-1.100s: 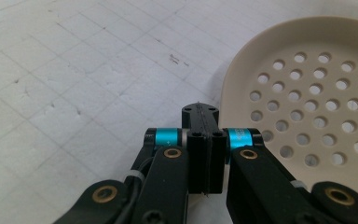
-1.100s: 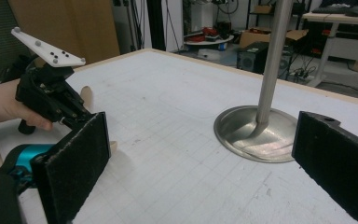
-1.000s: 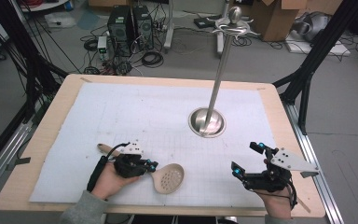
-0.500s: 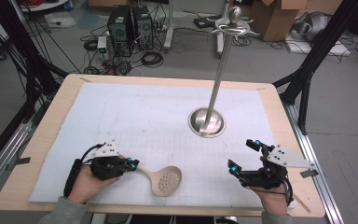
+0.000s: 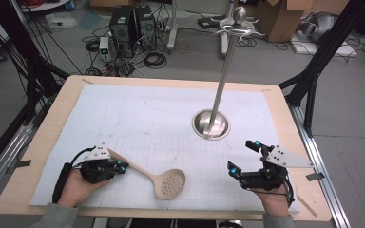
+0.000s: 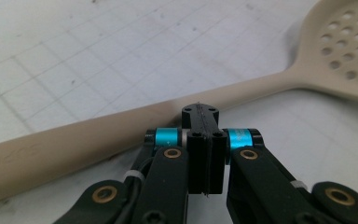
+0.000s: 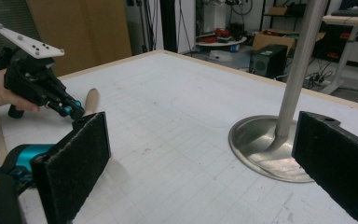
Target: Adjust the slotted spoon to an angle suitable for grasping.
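A beige slotted spoon (image 5: 170, 183) lies on the white gridded mat (image 5: 147, 118), its handle running up-left from the bowl. My left gripper (image 5: 122, 166) rests low at the mat's near left, shut with nothing between its jaws, tips just beside the handle. In the left gripper view the closed jaws (image 6: 200, 116) sit right in front of the spoon's handle (image 6: 121, 128); whether they touch it I cannot tell. My right gripper (image 5: 242, 156) hovers at the near right, jaws wide open and empty (image 7: 200, 158), apart from the spoon.
A tall metal stand with a round base (image 5: 211, 124) rises right of centre on the mat; its base (image 7: 265, 149) lies just ahead of my right gripper. The wooden table edge (image 5: 171, 211) runs close by both hands. Boxes, cables and computers lie on the floor beyond.
My left hand slid left along the near edge, from over the spoon's handle to its left side. The spoon and the right gripper have barely moved.
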The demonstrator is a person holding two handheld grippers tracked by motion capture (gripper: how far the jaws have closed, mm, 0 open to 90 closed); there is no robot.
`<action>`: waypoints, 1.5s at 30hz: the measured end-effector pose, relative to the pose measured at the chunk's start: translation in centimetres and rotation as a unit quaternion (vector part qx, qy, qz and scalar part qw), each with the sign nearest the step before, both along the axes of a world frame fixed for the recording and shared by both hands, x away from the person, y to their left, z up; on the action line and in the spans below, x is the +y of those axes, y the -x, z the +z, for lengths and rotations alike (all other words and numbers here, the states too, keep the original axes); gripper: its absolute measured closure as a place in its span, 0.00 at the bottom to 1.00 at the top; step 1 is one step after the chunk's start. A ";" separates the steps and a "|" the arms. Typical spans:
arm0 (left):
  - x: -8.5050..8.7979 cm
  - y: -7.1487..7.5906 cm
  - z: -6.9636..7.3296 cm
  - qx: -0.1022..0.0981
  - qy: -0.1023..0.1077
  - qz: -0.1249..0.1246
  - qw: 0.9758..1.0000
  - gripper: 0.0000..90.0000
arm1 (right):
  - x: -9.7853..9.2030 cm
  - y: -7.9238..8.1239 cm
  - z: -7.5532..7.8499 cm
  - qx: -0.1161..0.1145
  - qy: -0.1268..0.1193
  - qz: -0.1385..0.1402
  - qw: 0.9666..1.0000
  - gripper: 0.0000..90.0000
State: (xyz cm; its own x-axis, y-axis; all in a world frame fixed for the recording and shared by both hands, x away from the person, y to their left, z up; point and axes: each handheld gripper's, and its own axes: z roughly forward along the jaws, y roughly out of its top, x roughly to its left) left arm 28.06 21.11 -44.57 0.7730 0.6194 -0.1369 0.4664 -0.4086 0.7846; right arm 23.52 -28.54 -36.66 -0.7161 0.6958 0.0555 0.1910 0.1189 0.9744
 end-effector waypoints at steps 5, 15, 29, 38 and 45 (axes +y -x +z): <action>0.0 -0.3 -0.1 0.000 0.013 0.007 1.000 1.00 | -0.5 0.3 0.2 -0.004 -0.005 -0.004 1.000 0.03; -1.1 -1.8 -0.3 0.001 0.019 0.022 1.000 1.00 | -0.6 0.7 0.2 -0.002 -0.004 -0.007 1.000 0.03; -2.5 -3.2 -0.3 0.002 0.019 0.034 0.999 1.00 | -0.7 0.8 0.0 0.002 0.002 -0.011 1.000 0.03; -3.6 -3.7 -0.2 -0.012 0.003 0.036 0.999 1.00 | -0.4 0.6 -0.2 0.004 0.006 -0.008 1.000 0.03; -4.8 -4.6 -0.2 -0.027 -0.009 0.027 0.999 1.00 | -0.3 0.5 -0.2 0.004 0.006 -0.006 1.000 0.03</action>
State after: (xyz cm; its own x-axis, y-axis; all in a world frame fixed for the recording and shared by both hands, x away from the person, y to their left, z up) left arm 32.62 16.26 -44.80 0.7441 0.6626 -0.0853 0.4460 -0.3976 0.8018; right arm 22.97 -28.84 -36.84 -0.7073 0.7049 0.0526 0.1999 0.1282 0.9714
